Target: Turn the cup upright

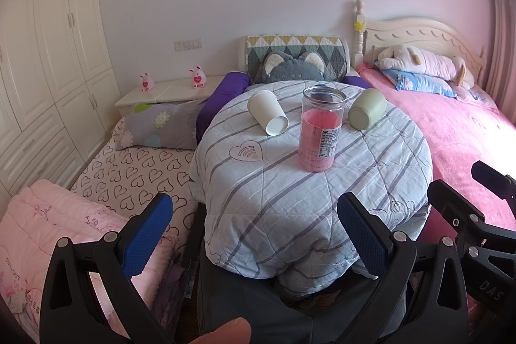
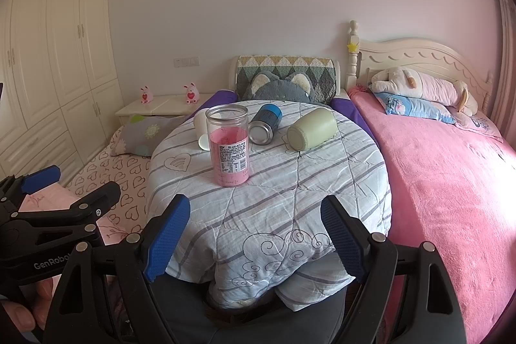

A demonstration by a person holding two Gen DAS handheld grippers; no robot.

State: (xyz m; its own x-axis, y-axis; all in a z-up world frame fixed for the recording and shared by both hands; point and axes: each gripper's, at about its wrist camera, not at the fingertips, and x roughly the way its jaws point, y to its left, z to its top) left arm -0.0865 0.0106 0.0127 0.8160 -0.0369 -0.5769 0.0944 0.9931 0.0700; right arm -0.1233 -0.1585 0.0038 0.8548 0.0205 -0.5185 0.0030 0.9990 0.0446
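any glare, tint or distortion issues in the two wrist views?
Left wrist: pink cast at the right edge, fisheye bends the wardrobe, dark vignette in the corners. Right wrist: same pink cast at right, bright sun patch on the pink blanket, clear jar sharp, no motion blur.

Left gripper (image 2: 42, 215) showing white lettering on black body, right-wrist view — reading "GenRobo", rest cut off behind right gripper's arm. Right gripper (image 1: 493, 247) carrying embossed letters "DAS" on black body, left-wrist view, word running out of frame. Clear jar (image 2: 228, 147) wearing printed label — digits "400" just about showing on top line, remainder too small to read.
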